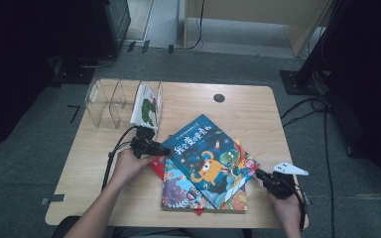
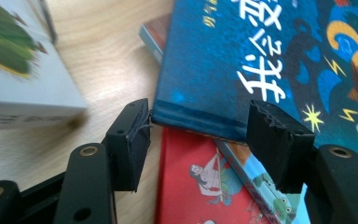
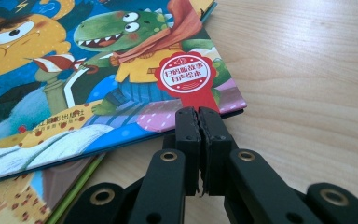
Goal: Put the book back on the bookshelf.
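A blue picture book (image 1: 208, 153) with an orange monster lies askew on top of a stack in the middle of the table (image 1: 258, 119). Under it lie a colourful book (image 1: 178, 191) and a red book (image 2: 191, 177). My left gripper (image 1: 162, 149) is at the blue book's near-left corner. In the left gripper view, the left gripper (image 2: 200, 107) stands open with the blue book's (image 2: 223, 60) spine edge between the pads, and neither pad presses on it. My right gripper (image 1: 258, 173) is shut. In the right gripper view, the right gripper (image 3: 198, 112) has its tips against the blue book's (image 3: 74, 70) right corner.
A clear divided organizer (image 1: 104, 101) stands at the back left, with a white book with a green figure (image 1: 146, 106) upright in its right slot. A small black disc (image 1: 219, 98) sits near the far edge. Cables trail on the floor to the right.
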`<state>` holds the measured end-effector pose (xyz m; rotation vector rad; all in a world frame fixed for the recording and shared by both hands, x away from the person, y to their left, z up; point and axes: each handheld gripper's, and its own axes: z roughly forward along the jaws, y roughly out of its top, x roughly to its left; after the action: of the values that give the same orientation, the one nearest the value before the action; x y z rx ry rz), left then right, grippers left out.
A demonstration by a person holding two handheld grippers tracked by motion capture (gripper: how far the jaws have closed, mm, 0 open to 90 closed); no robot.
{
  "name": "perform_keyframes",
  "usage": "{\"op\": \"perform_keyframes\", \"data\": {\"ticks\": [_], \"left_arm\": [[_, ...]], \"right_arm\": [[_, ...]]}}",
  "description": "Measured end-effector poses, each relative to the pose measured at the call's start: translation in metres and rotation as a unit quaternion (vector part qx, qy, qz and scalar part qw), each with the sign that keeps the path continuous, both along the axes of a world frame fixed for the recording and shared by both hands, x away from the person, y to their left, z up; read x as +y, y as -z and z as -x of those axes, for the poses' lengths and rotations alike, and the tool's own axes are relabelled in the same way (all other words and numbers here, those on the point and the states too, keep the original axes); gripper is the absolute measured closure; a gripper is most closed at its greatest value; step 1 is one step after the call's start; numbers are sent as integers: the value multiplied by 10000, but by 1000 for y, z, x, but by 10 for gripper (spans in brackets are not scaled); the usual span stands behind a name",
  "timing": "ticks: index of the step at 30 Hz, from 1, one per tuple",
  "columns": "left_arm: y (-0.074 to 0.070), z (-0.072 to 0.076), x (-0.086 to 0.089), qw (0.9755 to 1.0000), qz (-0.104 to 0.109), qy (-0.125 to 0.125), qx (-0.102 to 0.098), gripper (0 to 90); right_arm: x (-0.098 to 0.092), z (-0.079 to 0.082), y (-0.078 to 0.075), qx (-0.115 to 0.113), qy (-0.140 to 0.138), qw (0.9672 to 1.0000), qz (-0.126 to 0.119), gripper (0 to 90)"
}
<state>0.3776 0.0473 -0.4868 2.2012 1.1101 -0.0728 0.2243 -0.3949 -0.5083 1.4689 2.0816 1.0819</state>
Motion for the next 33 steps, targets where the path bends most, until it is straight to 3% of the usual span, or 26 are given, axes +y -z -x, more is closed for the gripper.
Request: {"op": "perform_keyframes", "data": {"ticks": [9, 17, 20, 22, 26, 33], "left_arm": [[-2, 6, 4, 9998, -21, 3, 205, 441], [-4, 26, 10, 9996, -90, 87, 246, 469], [-4, 36, 12, 9995, 20, 131, 303, 473], [-6, 43, 12, 9995, 117, 135, 266, 476], [-8, 54, 12, 9996, 83, 159, 211, 463], [-9, 67, 18, 9993, 104, 76, 338, 458]], "right_arm": [[-5, -10, 3, -30, 39, 9998, -173, 895], [-10, -19, 5, 30, 23, 9992, -387, 900], [-11, -22, 6, 60, -65, 9987, -494, 900], [-10, -25, 6, 77, -125, 9986, -512, 900], [-8, -33, 6, 84, -203, 9984, -528, 900], [-3, -45, 4, 150, -293, 9980, -536, 900]]}}
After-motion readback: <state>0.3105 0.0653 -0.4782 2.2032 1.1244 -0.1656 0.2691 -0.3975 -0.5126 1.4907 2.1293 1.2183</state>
